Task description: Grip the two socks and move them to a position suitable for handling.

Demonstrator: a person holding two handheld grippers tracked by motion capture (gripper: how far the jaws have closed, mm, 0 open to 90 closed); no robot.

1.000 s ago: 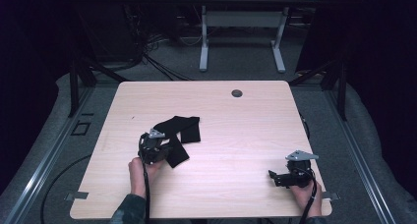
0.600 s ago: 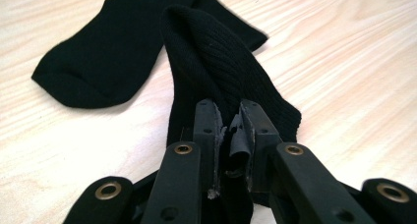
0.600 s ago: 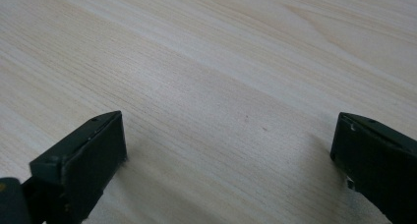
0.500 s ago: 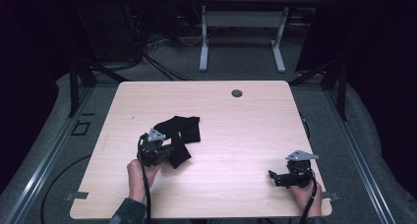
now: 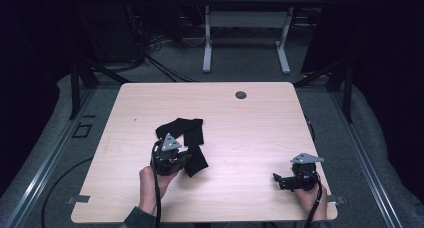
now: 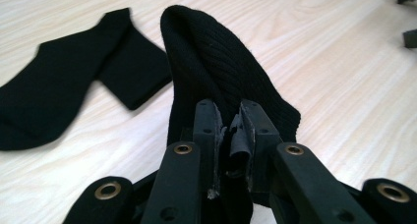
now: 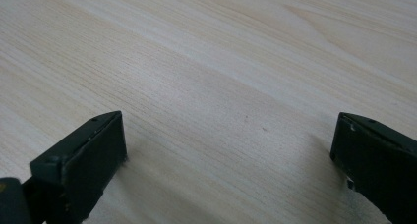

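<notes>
We read the work in hand as sorting or pairing two black socks on the wooden table (image 5: 240,118), and we judge it to be at an early stage: one sock is picked up, the other has not been touched. The left gripper (image 6: 227,123) has its jaws nearly together, pinching a fold of the ribbed black sock (image 6: 216,71); in the left gripper view the fabric bunches between the pads and the rest of the sock drapes forward and down toward the tabletop. In the high view this held sock (image 5: 196,158) hangs just in front of the left gripper (image 5: 172,158), at the left-centre of the table. The second sock (image 5: 181,129) lies flat and bent on the wood just beyond it; whether the two touch we cannot tell. The right gripper (image 7: 226,150) rests near the table's right front edge, well apart from both socks, jaws standing wide with nothing but bare wood between them. Left to do, as we judge it: bring the held sock to its mate and lay or fold them together. Material is soft, limp, matte knit; expect it to sag and slip from a shallow pinch.
</notes>
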